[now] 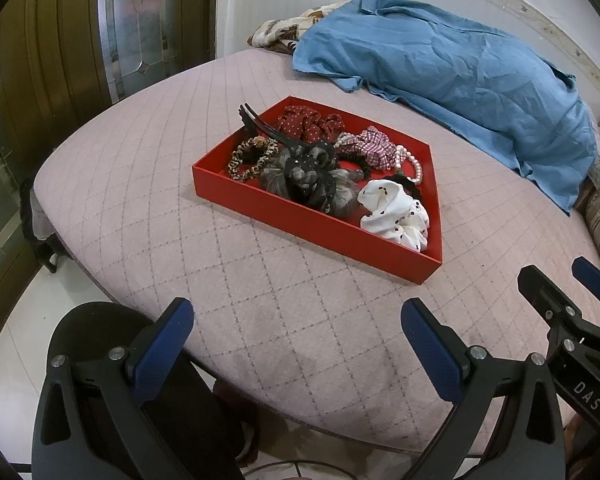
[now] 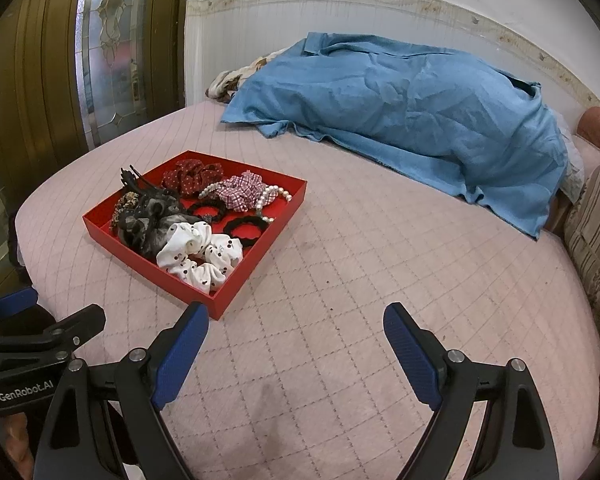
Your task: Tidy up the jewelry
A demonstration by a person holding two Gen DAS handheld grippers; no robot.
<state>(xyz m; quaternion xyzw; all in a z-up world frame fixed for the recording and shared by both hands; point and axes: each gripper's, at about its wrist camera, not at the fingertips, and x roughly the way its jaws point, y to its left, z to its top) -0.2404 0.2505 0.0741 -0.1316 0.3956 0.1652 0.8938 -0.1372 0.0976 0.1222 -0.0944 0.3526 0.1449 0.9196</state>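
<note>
A red tray [image 1: 300, 216] [image 2: 244, 272] rests on the pink quilted bed. It holds a white dotted scrunchie [image 1: 396, 216] [image 2: 200, 254], a grey-black hair bow [image 1: 308, 178] [image 2: 148, 220], a red dotted scrunchie [image 1: 308, 122] [image 2: 192, 176], a pink checked scrunchie [image 1: 372, 146] [image 2: 242, 190], a pearl bracelet [image 1: 414, 164] [image 2: 274, 194], a leopard hair tie [image 1: 250, 158] and black hair ties [image 2: 246, 230]. My left gripper [image 1: 296, 322] hovers open near the bed's front edge, short of the tray. Open too, my right gripper [image 2: 296, 328] hangs just right of the tray's near corner.
A blue cloth [image 1: 452, 80] [image 2: 400, 116] covers a heap at the back of the bed. Striped cushions [image 2: 596, 232] line the right edge. A wooden door with leaded glass [image 2: 108, 40] stands at left. A black slipper [image 1: 100, 344] lies on the floor below.
</note>
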